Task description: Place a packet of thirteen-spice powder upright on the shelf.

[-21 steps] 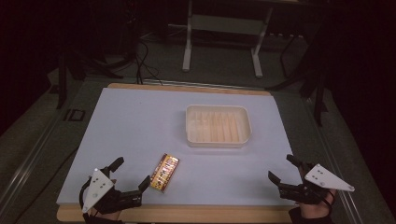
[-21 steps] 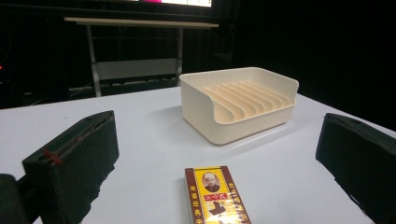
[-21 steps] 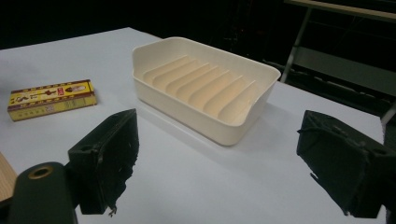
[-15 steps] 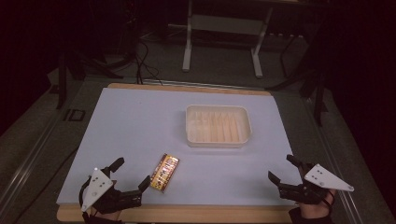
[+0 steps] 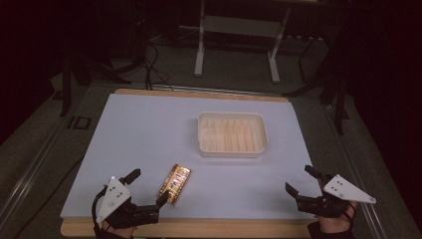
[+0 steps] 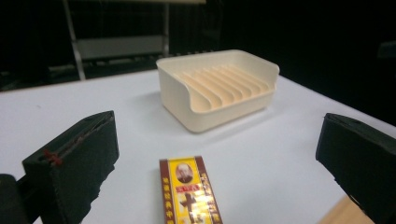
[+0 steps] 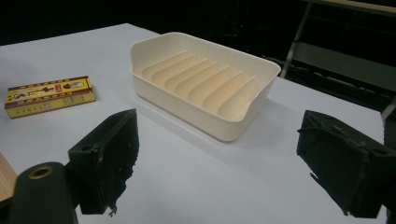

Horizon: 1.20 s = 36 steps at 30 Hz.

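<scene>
A flat, glossy yellow-and-maroon box (image 5: 175,183) is seen lying on the matte white bench (image 5: 149,134), between the spread fingers of the left gripper (image 5: 148,188). A ribbed cream plastic tray (image 5: 232,134) sits farther back. The right gripper (image 5: 301,180) is spread wide, nothing between its fingers. The room behind is dark.

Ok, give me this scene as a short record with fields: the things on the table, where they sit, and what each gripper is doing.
surface: white table top
box: small yellow and brown box, lying flat near the front edge
tray: cream ribbed tray, empty, beyond the box toward the middle
left gripper: open, jaws either side of the box's near end, not gripping it
right gripper: open, at the front right, holding nothing
</scene>
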### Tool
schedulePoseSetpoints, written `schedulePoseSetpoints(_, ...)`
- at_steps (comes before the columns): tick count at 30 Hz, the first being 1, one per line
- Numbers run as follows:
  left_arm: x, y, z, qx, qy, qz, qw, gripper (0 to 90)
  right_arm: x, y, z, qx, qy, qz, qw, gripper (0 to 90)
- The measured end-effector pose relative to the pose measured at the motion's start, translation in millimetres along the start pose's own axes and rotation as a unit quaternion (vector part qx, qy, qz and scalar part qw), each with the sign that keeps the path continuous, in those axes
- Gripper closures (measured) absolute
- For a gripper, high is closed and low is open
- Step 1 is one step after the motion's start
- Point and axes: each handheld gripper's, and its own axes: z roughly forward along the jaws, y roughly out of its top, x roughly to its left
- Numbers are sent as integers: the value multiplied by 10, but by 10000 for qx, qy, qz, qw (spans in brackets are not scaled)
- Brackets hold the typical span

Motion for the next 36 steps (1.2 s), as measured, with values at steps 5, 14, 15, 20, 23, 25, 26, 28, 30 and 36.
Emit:
schedulePoseSetpoints(5,-13,43,40,233,-38,107,9997,2,0,-1,11,7,4,-25,10000,129)
schedulePoseSetpoints(14,24,58,145,885,124,-38,9960,2,17,1,22,3,23,-24,10000,129)
schedulePoseSetpoints(15,30,63,157,958,114,-40,9953,2,20,2,23,1,29,-32,10000,129)
schedulePoseSetpoints(20,23,107,213,1168,242,69,9928,2,33,5,32,-25,70,-67,9999,128)
schedulePoseSetpoints(23,8,140,247,1222,260,67,9921,2,45,9,31,-46,60,-99,9999,127)
schedulePoseSetpoints(25,4,152,276,1316,324,101,9907,2,49,12,34,-63,61,-128,9999,123)
schedulePoseSetpoints(26,4,152,276,1316,324,101,9907,2,49,12,34,-63,61,-128,9999,123)
schedulePoseSetpoints(28,7,155,316,1397,356,117,9895,2,53,13,38,-71,67,-156,9998,120)
schedulePoseSetpoints(30,15,154,352,1501,335,85,9881,2,54,13,42,-60,95,-164,9998,119)
schedulePoseSetpoints(36,13,138,457,1727,407,36,9841,2,79,26,43,-60,109,-211,9997,119)
